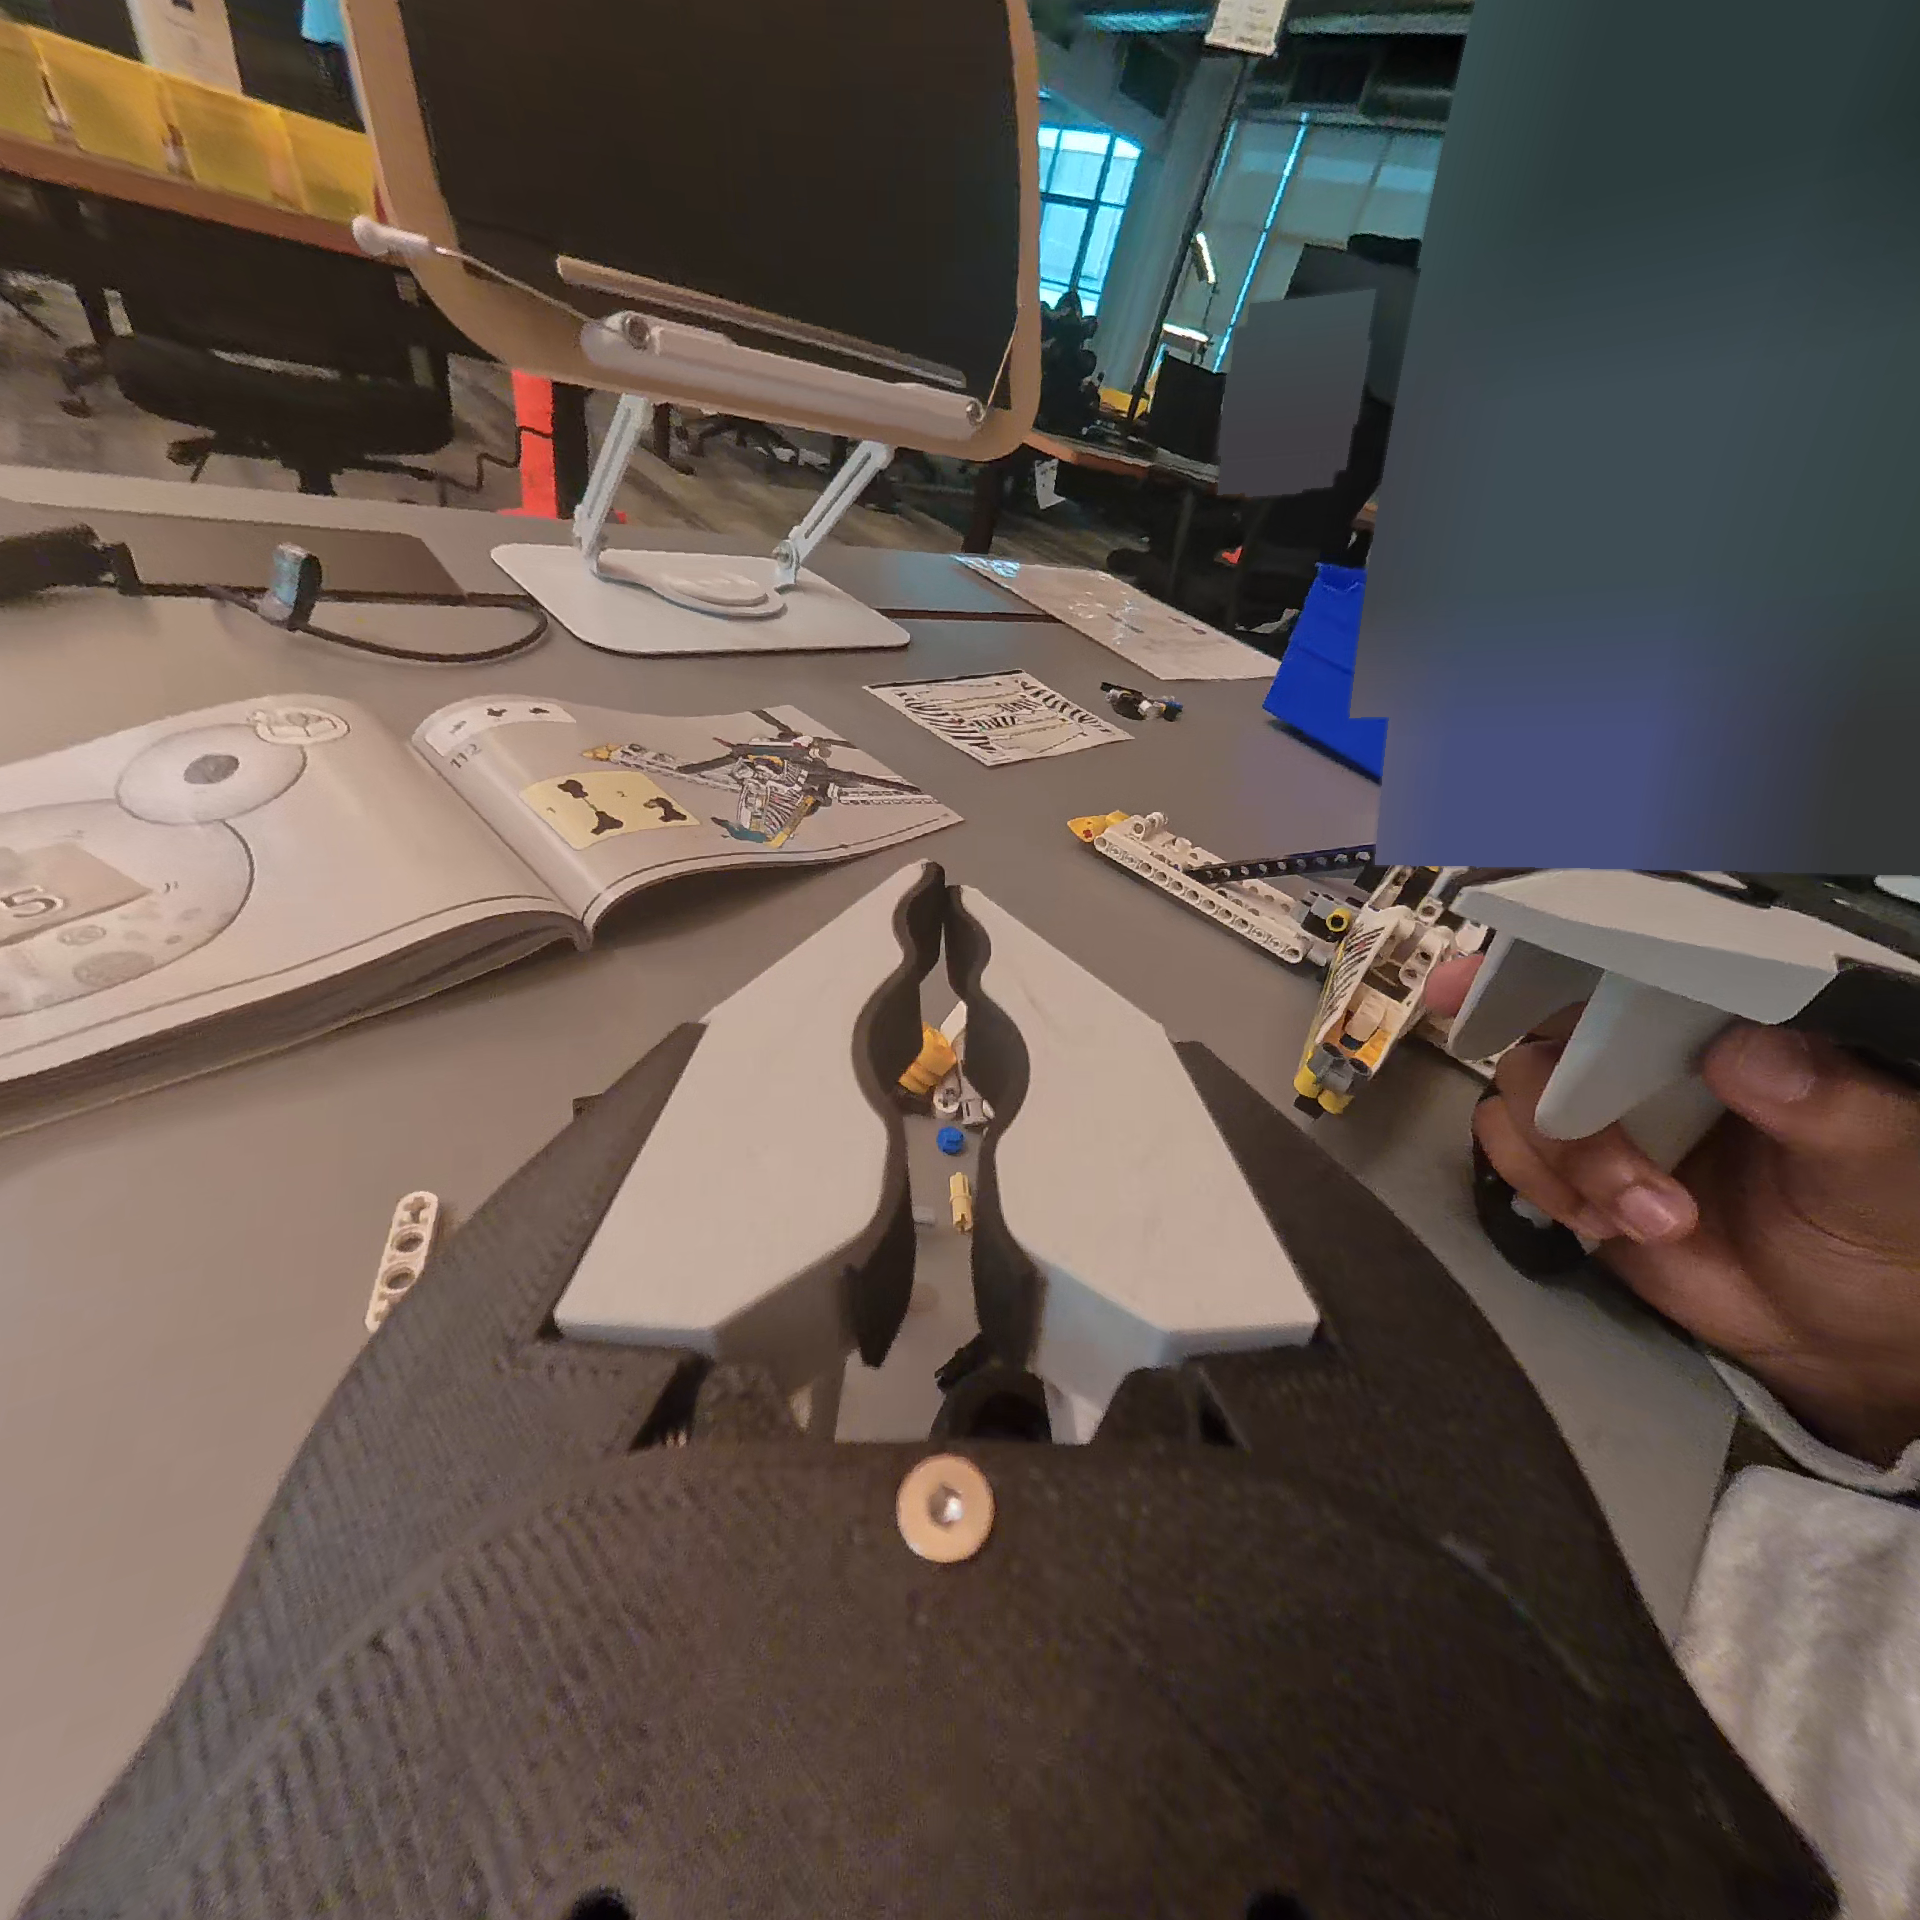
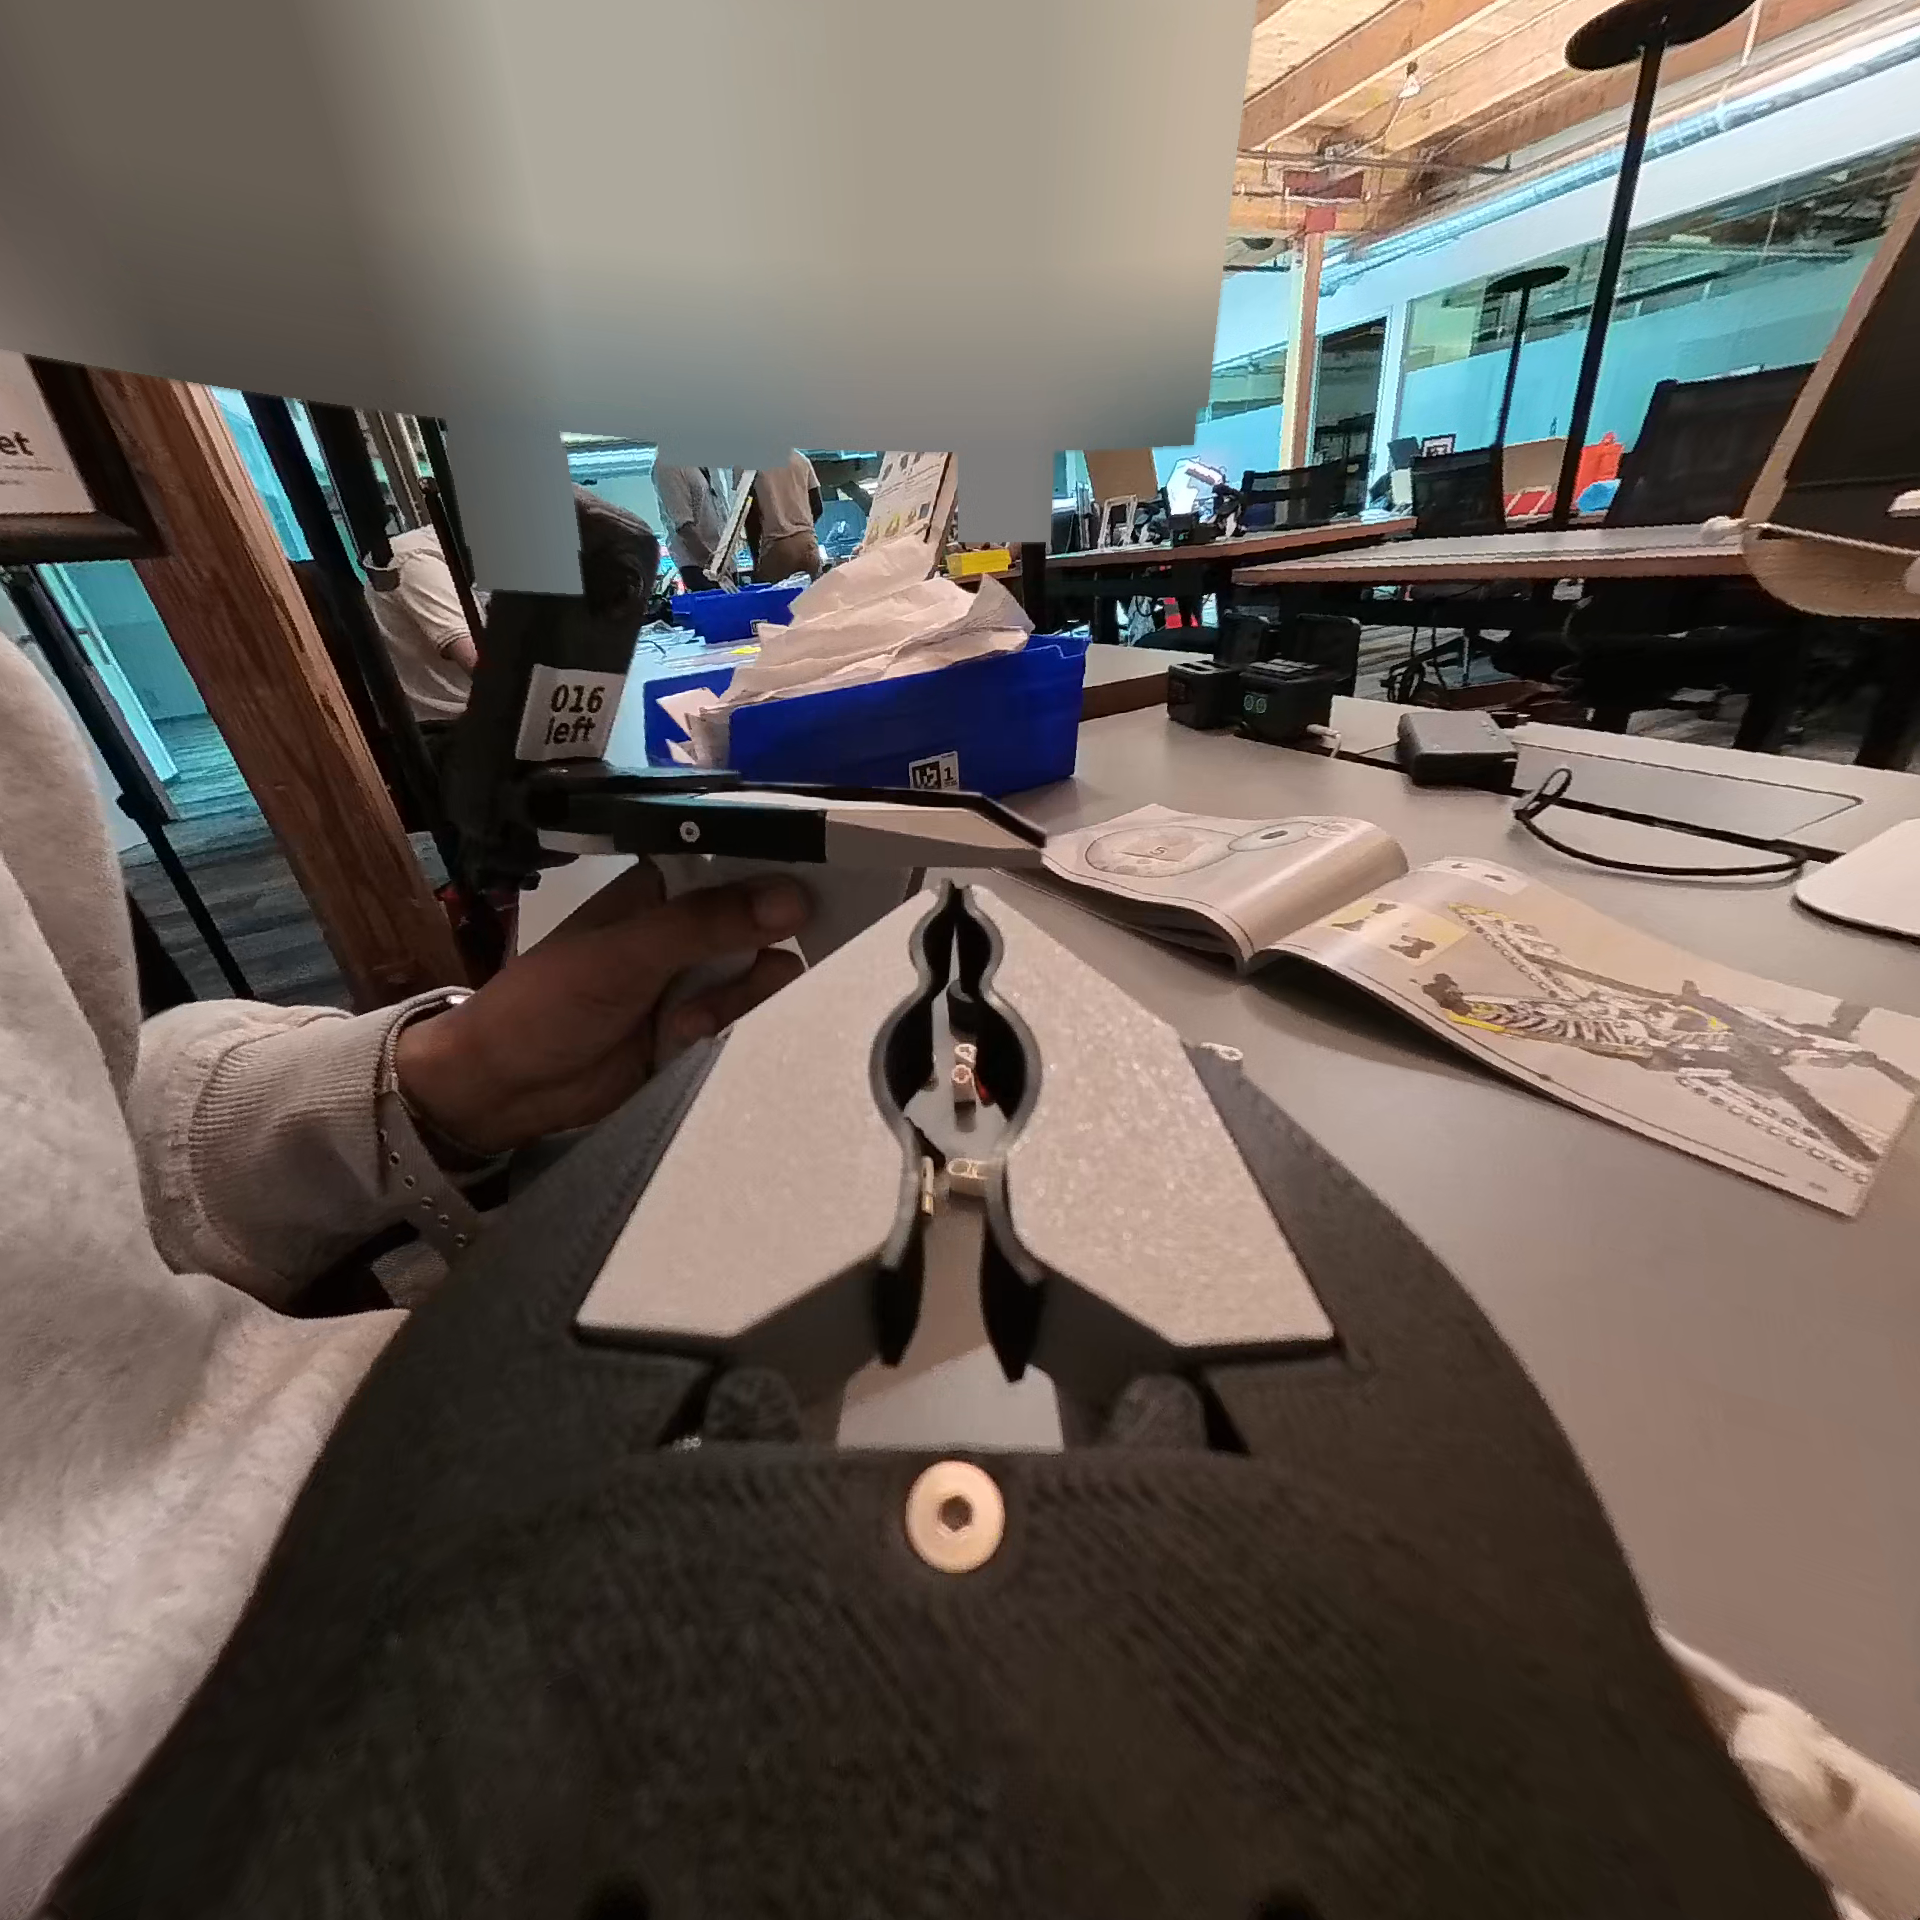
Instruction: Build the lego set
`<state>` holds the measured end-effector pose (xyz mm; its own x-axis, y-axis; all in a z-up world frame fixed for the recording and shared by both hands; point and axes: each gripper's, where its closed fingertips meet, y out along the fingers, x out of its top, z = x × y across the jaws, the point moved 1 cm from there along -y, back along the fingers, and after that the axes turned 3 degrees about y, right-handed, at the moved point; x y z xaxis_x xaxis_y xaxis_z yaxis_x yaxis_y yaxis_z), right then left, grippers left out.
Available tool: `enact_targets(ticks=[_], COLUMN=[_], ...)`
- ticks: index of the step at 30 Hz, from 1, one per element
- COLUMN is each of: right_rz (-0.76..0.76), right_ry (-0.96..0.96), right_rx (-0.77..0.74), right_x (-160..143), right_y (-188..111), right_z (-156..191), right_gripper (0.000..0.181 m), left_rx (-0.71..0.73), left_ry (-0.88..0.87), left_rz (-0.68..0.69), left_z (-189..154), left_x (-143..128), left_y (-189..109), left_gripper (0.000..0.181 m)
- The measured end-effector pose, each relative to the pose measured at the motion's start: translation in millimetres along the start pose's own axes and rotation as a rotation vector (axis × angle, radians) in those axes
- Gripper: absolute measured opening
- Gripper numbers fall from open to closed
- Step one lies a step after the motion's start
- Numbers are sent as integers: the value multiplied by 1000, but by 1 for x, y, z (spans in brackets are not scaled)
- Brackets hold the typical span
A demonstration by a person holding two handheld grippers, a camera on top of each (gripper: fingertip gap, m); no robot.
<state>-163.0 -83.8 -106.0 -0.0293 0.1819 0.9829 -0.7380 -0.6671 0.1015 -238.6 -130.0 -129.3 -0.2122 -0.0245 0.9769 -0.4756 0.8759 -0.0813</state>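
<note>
The partly built lego model [image 1: 1361, 987], white with yellow and black parts, stands tilted on the grey table [image 1: 727, 1091] at the right, and its long white beam [image 1: 1195, 883] lies flat. My left gripper [image 1: 943, 896] is shut, tips touching, above small loose pieces: a yellow piece [image 1: 928, 1055], a blue pin [image 1: 949, 1140] and a yellow pin [image 1: 961, 1195]. My right gripper [image 2: 954, 906] is shut over the model. White model parts [image 2: 966, 1174] show between its fingers, but I cannot tell whether they are pinched. A hand holds its grey handle [image 1: 1621, 1060]. The left gripper also shows in the right wrist view [image 2: 1034, 836].
An open instruction booklet [image 1: 468, 831] lies left of centre and also shows in the right wrist view [image 2: 1455, 966]. A loose white beam [image 1: 403, 1257] lies near my left gripper. A sticker sheet [image 1: 997, 717], a tablet stand [image 1: 696, 613], a black cable [image 1: 416, 634] and a blue bin [image 2: 904, 717] of paper stand farther back. One gripper's finger ends stand about 9 centimeters off the other's.
</note>
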Motion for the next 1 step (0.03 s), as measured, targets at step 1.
enact_targets(ticks=[1], right_rz=[-1], right_ry=[9], right_rx=[1], right_x=[0], right_y=[0], right_z=[-1], right_gripper=[0], left_rx=[-3], left_ry=[-11], left_rz=[3], left_z=[1], left_x=[-1], left_y=[0], left_gripper=[0])
